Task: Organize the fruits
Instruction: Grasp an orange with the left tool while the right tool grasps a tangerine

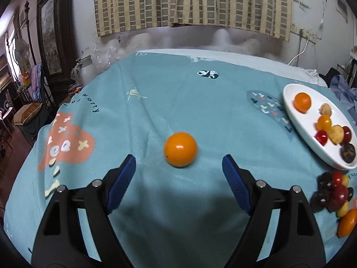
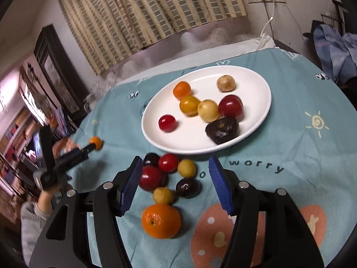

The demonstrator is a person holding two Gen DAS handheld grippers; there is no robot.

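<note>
We take the white plate [image 2: 256,120] as our landmark: a smooth, glossy oval dish on the tabletop, which is draped in a soft teal cloth [image 1: 156,102] printed with coral patches and the word "worry". On the plate lie seven small round fruits: a dimpled orange one [image 2: 182,89], a shiny yellow-orange one [image 2: 189,105], two pale matte yellow ones, a glossy red one [image 2: 167,122], a larger dark red one [image 2: 230,107], and a dark, wrinkled lump [image 2: 222,130] by the near rim.

Just in front of the plate, on the cloth, sits a loose cluster: dark purple, red and yellow balls, a big glossy red one [image 2: 151,178], and nearest to us a pebbly-skinned orange [image 2: 161,220].

Our right claw [image 2: 176,186] stands spread, its ribbed blue pads [image 2: 221,187] either side of this cluster; they appear to press on nothing.

Well to the left of the plate, a smooth, shiny orange ball [image 1: 180,149] rests alone on the cloth. Our left claw [image 1: 179,184] is released, its pads apart just short of that ball and not touching it.
</note>
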